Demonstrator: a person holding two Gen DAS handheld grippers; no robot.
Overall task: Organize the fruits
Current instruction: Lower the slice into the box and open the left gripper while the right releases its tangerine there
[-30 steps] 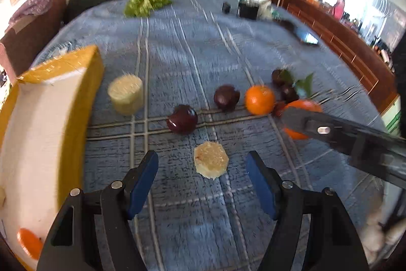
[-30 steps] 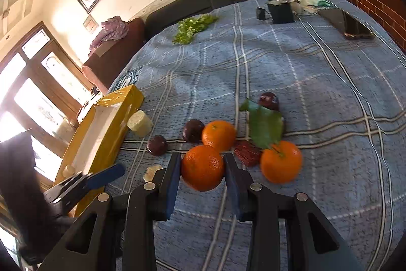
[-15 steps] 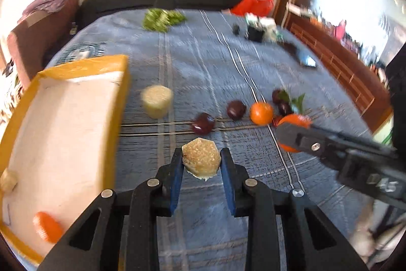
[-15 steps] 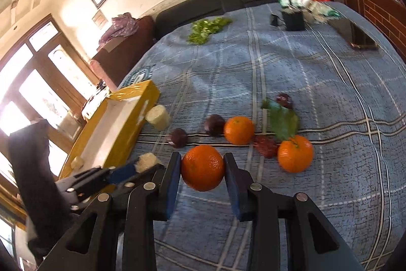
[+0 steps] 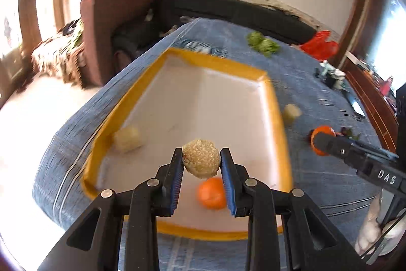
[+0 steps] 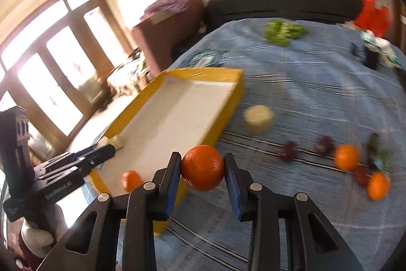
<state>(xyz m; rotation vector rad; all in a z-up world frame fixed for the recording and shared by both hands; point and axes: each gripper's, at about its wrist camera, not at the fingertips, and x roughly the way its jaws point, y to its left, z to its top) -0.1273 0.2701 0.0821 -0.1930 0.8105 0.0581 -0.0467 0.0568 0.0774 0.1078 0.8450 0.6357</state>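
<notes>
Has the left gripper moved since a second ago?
Yes. The left gripper, shut on the pale fruit piece, has swung from the blue cloth to above the yellow tray.

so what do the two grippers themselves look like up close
Both the left gripper and right gripper are matte black, angular linkage frames with triangular cut-outs, silver rivets at the pivots, and flat blue ribbed pads inside the fingers. White lettering marks their black bodies.
</notes>
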